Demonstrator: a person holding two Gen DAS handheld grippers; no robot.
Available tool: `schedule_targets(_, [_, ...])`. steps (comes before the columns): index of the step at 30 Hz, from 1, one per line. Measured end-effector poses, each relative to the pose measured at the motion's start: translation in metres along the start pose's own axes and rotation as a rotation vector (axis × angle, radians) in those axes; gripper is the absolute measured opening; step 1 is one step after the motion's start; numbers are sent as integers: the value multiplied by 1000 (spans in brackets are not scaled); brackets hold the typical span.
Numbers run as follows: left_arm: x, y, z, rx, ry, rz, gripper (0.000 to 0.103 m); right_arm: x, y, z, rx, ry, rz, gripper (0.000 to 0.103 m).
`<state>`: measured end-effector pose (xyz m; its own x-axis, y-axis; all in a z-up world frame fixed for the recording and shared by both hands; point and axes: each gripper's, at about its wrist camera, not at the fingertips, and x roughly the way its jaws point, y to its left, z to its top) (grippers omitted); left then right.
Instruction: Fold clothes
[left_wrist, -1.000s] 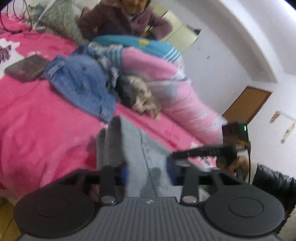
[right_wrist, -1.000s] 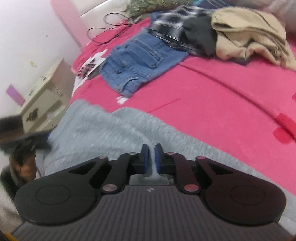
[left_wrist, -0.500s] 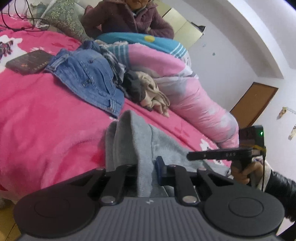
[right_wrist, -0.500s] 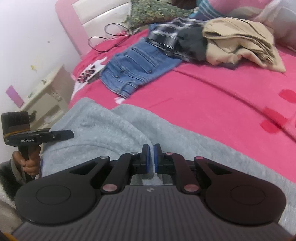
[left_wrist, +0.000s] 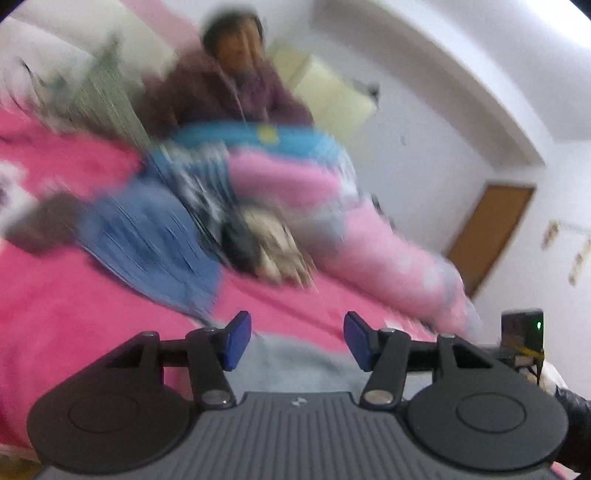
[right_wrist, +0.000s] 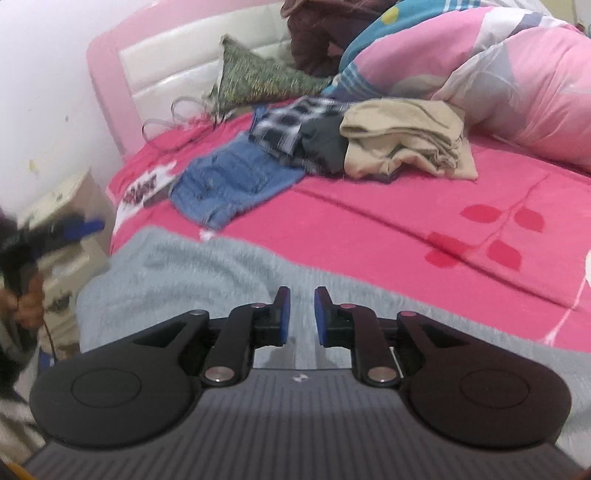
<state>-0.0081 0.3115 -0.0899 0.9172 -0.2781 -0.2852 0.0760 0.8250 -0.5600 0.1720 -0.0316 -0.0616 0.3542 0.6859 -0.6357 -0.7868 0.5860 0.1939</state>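
Left wrist view, heavily blurred: left gripper (left_wrist: 297, 341) spread wide, nothing between its blue pads; grey garment (left_wrist: 295, 363) lies just below and ahead of the tips on the pink bedspread (left_wrist: 74, 306). Jeans (left_wrist: 147, 240) farther ahead to the left (detail smeared). Right wrist view: right gripper (right_wrist: 302, 316) narrowly parted, empty, directly over the grey garment (right_wrist: 192, 273), which spreads left and ahead. Jeans (right_wrist: 232, 184) and beige clothing (right_wrist: 402, 140) well beyond.

White walls (left_wrist: 424, 122), brown wooden door (left_wrist: 487, 236) at right. Pink-framed headboard (right_wrist: 155, 70) with white padding. Cream nightstand (right_wrist: 62, 236) beside bed.
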Motion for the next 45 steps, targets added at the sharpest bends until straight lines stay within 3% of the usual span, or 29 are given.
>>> schedule_targets(2, [25,-1,0,-43,74,-3,52,-9,5,-5,-12,4,-15,20])
schedule_targets(5, [50,9,-3,-74,124,101,42,-30,16,-16,-48,2,-37,28])
schedule_targets(7, [53,16,-6,-93,119,113,35,-48,27,-27,-97,4,-52,44])
schedule_targets(9, [52,24,-8,-115,110,105,33,-56,36,-39,-163,28,-80,50])
schedule_targets(12, [52,29,-9,-134,110,117,27,-53,41,-52,-235,69,-138,50])
schedule_targets(15, [54,32,-10,-130,109,137,23,-39,32,-59,-205,110,-137,44])
schedule_targets(17, [51,31,-14,-115,106,150,21,-32,28,-61,-198,137,-143,13])
schedule_targets(18, [51,29,-15,-101,104,158,21,-33,27,-60,-197,128,-153,7])
schedule_targets(22, [50,23,-18,-42,93,187,21,-55,17,-32,-203,9,-173,6])
schedule_targets(29, [50,15,-22,24,83,233,19,-16,-36,13,-222,57,-163,6])
schedule_targets(33, [50,10,-25,60,78,260,19,42,-86,-2,-124,150,-234,12])
schedule_targets(37, [50,6,-27,101,77,277,19,40,-118,-16,38,98,-320,14])
schedule_targets(40, [50,8,-27,97,71,274,19,11,-119,-18,84,76,-389,16])
schedule_targets(42, [50,9,-28,89,66,272,19,-12,-100,-12,24,41,-394,16])
schedule_targets(45, [50,9,-29,92,66,277,19,-23,-64,7,-60,-47,-269,23])
